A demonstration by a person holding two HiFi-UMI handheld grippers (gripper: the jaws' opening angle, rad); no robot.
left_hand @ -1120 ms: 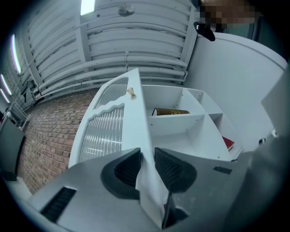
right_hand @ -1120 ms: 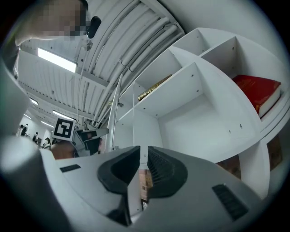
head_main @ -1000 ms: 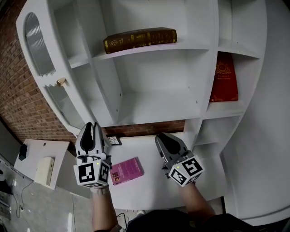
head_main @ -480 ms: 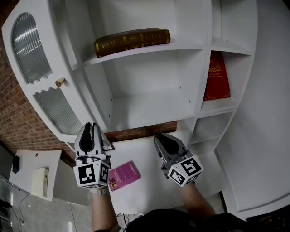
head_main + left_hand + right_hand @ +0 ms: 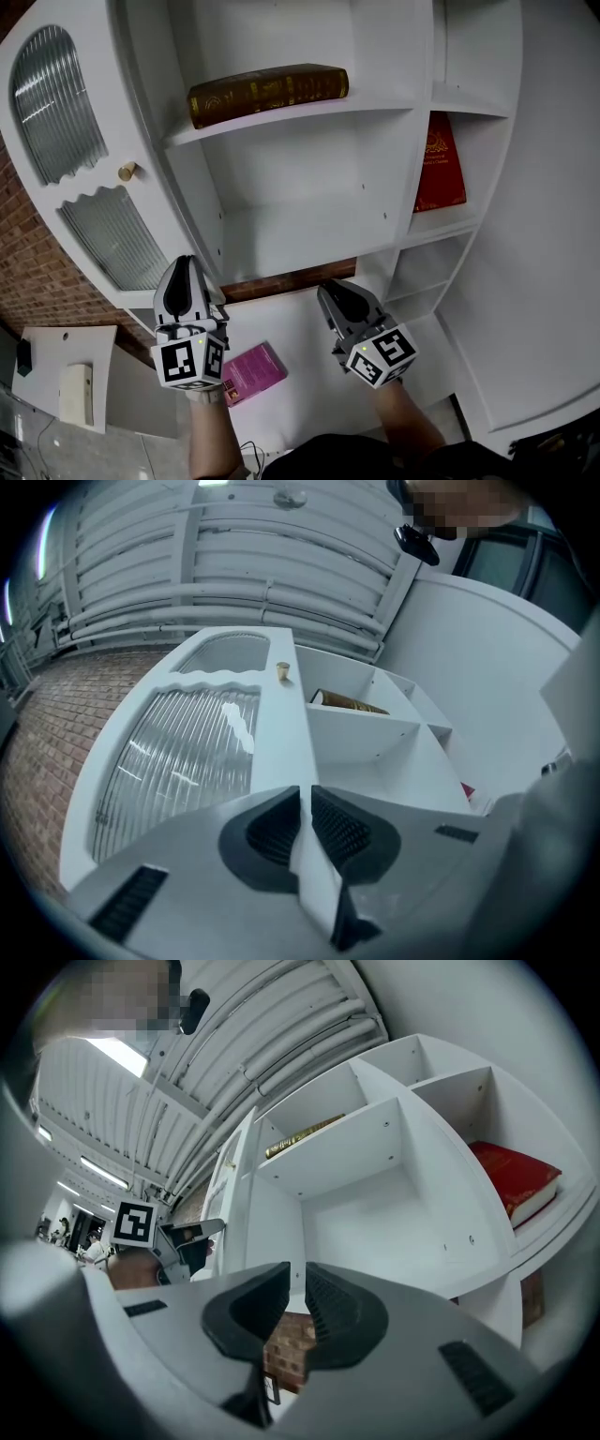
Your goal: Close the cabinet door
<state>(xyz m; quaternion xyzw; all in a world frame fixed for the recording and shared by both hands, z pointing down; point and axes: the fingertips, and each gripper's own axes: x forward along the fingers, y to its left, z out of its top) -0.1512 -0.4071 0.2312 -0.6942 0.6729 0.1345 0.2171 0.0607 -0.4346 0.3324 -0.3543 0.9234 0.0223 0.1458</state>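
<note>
Cabinet door (image 5: 86,184) hanging open, white, two ribbed glass panes, brass knob (image 5: 127,171); left gripper (image 5: 188,265) and right gripper (image 5: 329,288) pinched almost together, empty.

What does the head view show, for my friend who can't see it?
The glass-paned door of a white cabinet stands open at left, with a brown book and a red book on its shelves. Below, the left gripper and right gripper are shut and empty, a pink book between them.

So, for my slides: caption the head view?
Open cabinet door above the left gripper and right gripper, jaws shut.
</note>
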